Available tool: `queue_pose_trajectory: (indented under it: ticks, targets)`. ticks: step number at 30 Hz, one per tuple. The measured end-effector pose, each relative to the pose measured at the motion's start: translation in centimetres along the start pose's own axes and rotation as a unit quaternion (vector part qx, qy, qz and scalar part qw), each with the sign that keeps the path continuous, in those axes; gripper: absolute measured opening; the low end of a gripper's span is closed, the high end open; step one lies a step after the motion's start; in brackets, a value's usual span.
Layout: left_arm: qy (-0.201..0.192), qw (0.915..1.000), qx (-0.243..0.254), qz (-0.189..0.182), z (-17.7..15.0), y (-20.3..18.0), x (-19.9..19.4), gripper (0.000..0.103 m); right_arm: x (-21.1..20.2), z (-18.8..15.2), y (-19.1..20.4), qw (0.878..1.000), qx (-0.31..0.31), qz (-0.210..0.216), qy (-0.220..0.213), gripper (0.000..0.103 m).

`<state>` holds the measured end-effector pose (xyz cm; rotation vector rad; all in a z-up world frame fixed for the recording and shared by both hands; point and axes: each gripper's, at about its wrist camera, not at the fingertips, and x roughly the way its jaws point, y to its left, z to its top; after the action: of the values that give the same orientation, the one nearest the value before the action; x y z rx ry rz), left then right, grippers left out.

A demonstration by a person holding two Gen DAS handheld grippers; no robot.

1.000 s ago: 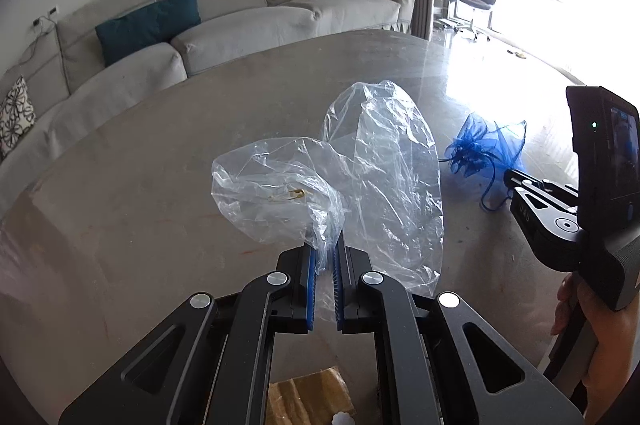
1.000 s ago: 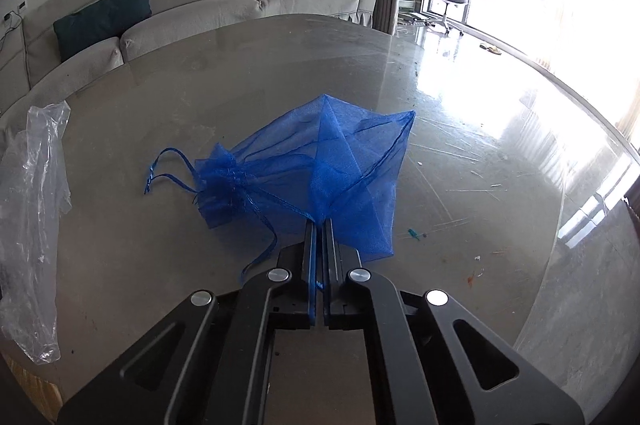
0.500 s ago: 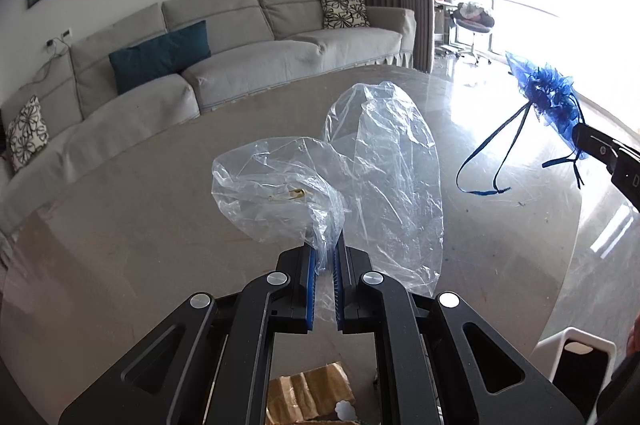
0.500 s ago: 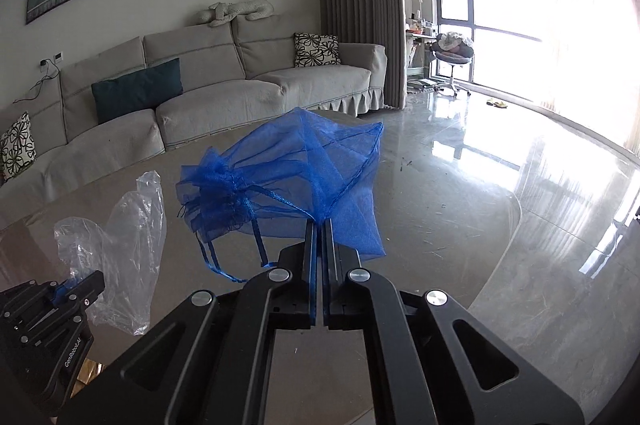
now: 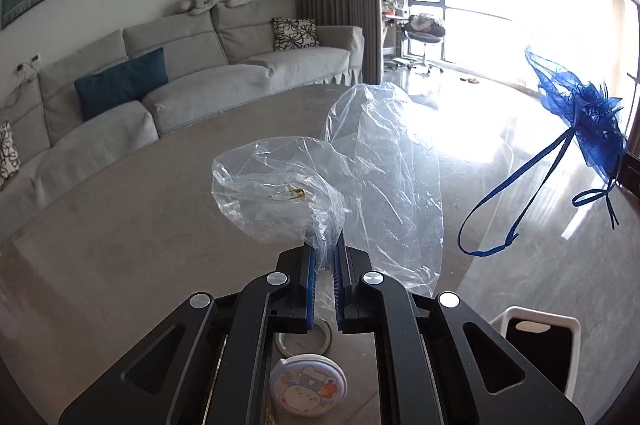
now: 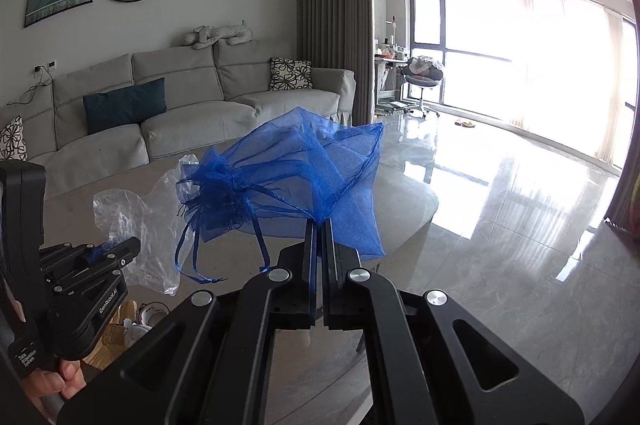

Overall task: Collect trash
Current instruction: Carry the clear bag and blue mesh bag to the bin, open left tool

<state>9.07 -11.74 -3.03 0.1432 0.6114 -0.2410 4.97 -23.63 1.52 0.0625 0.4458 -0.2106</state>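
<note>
Your left gripper [image 5: 324,245] pinches the clear plastic bag [image 5: 360,177] and your right gripper [image 6: 319,225] clamps the blue mesh pouch [image 6: 292,177] — both lifted off the table [image 5: 120,225], probably for binning.

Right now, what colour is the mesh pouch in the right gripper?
Blue mesh pouch, clearest in the right wrist view.

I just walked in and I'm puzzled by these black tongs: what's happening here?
A person is gathering trash with a hand-held gripper in each hand. The left gripper is shut on a crumpled clear plastic bag; the right gripper is shut on a blue mesh pouch. Both are held up above the grey table.
</note>
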Motion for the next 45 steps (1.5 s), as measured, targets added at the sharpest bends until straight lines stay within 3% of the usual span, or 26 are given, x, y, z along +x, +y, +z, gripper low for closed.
queue_pose_trajectory:
  ticks: [6,10,15,25,34,45]
  targets:
    - [0.043,0.9954,0.040,-0.075,-3.7,-5.0,-1.3,0.009,-3.8,-3.9,-3.1,0.998,0.022,-0.067,0.007,0.002]
    - [0.050,0.9899,0.086,-0.100,-6.2,-8.9,-2.2,0.009,-5.5,-6.5,-5.5,0.992,0.039,-0.115,0.018,0.002]
    - [0.074,0.9820,0.116,-0.129,-8.1,-12.5,-2.2,0.009,-6.6,-9.6,-8.3,0.986,0.071,-0.145,0.034,0.002]
    - [0.089,0.9676,0.178,-0.155,-10.7,-18.0,-1.6,0.009,-7.3,-11.8,-10.9,0.980,0.082,-0.177,0.045,0.003]
    - [0.113,0.9571,0.200,-0.177,-11.7,-20.5,-0.2,0.009,-6.6,-12.8,-10.8,0.975,0.068,-0.200,0.066,0.003]
    - [0.188,0.9353,0.240,-0.179,-16.7,-24.0,3.9,0.009,-6.2,-13.3,-11.6,0.972,0.065,-0.209,0.086,0.003]
